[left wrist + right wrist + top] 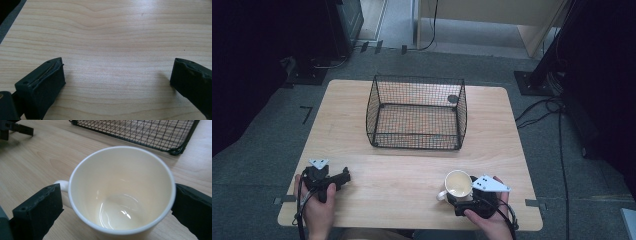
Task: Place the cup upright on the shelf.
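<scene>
A cream mug (458,184) stands upright and empty near the table's front right, its handle pointing left. My right gripper (460,191) is open, one jaw on each side of the mug (120,195); its right jaw sits against the mug wall and its left jaw stands a little off by the handle. My left gripper (343,179) lies at the front left, held by a hand, jaws pointing right. In the left gripper view the gripper (117,80) is wide open over bare wood.
A black wire basket (414,140), empty, stands in the middle of the wooden table (412,170) towards the back; its near corner (175,150) is just beyond the mug. Cables and dark stands surround the table on the floor.
</scene>
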`<act>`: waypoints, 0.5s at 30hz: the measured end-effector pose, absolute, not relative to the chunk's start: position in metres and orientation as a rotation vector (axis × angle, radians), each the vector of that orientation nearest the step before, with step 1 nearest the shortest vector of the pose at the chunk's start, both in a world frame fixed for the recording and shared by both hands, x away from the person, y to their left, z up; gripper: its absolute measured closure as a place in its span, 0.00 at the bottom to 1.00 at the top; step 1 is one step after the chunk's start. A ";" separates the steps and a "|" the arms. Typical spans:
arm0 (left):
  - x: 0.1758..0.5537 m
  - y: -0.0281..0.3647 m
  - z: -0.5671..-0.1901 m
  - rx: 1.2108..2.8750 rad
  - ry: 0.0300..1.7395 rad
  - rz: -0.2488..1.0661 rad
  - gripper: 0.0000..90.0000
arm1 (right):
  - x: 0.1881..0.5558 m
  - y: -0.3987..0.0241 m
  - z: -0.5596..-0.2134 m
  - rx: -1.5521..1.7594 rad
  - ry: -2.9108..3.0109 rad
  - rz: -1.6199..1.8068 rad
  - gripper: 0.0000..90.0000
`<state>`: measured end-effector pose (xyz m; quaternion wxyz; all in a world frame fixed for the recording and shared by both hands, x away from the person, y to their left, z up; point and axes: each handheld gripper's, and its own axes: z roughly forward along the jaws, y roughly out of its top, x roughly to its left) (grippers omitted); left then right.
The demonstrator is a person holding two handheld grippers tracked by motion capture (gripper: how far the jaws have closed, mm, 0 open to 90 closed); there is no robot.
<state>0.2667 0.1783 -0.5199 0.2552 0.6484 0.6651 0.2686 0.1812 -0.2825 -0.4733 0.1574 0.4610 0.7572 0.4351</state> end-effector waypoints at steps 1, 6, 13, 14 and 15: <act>0.267 0.178 -0.520 1.761 1.806 0.729 0.00 | 0.181 -0.282 -0.475 1.319 2.175 1.245 0.00; 0.267 0.178 -0.520 1.760 1.806 0.728 0.00 | 0.184 -0.280 -0.484 1.301 2.202 1.222 0.00; 0.267 0.178 -0.520 1.760 1.806 0.729 0.00 | 0.186 -0.279 -0.490 1.300 2.215 1.203 0.00; 0.267 0.178 -0.520 1.760 1.806 0.729 0.00 | 0.187 -0.279 -0.491 1.300 2.206 1.199 0.02; 0.267 0.178 -0.520 1.761 1.806 0.729 0.00 | 0.188 -0.278 -0.492 1.300 2.192 1.192 0.04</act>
